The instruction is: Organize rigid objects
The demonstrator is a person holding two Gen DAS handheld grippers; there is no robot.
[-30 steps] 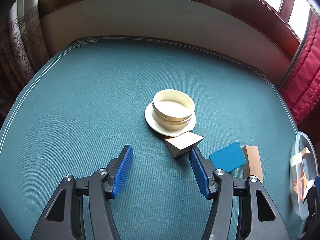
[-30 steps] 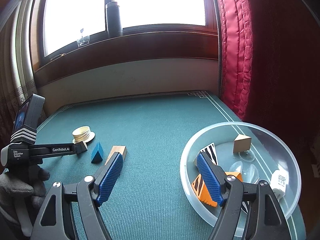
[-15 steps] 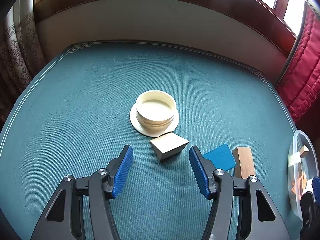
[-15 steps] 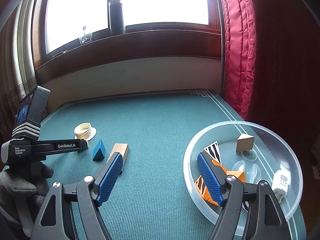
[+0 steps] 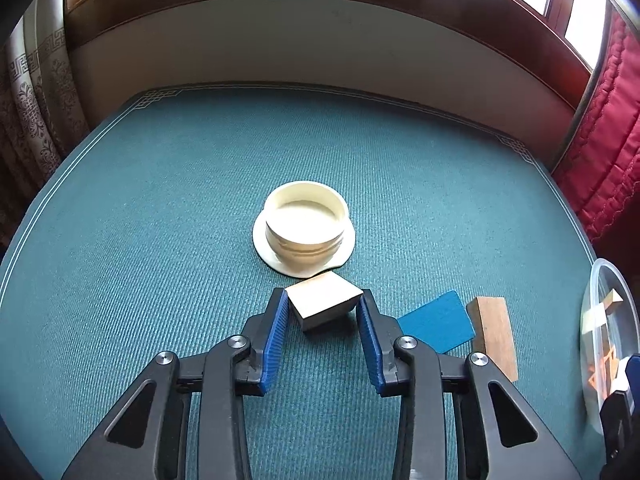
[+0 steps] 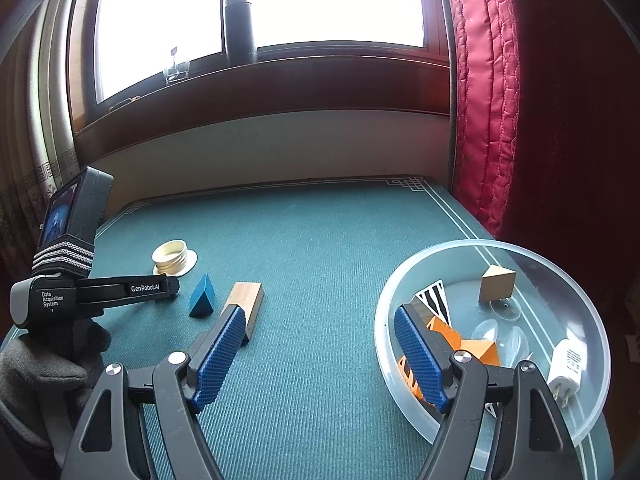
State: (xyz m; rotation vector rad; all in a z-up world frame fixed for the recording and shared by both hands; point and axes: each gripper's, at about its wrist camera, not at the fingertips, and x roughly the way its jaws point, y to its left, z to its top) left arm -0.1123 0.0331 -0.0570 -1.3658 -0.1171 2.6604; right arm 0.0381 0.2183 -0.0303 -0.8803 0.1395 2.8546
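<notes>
left gripper [image 5: 323,309] jaws just closed in on the pale wooden block [image 5: 323,298], blue pads touching both its sides; block sits on the green table [image 5: 160,208] just in front of the cream jar lid [image 5: 305,229] (blue prism [image 5: 436,322] and brown wood block [image 5: 494,330] to its right). right gripper [image 6: 320,356] spread wide, nothing between the jaws, one finger over the clear bowl [image 6: 560,276]

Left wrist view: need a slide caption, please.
Left tool closing on a wooden block beside a cream lid on green cloth.
</notes>
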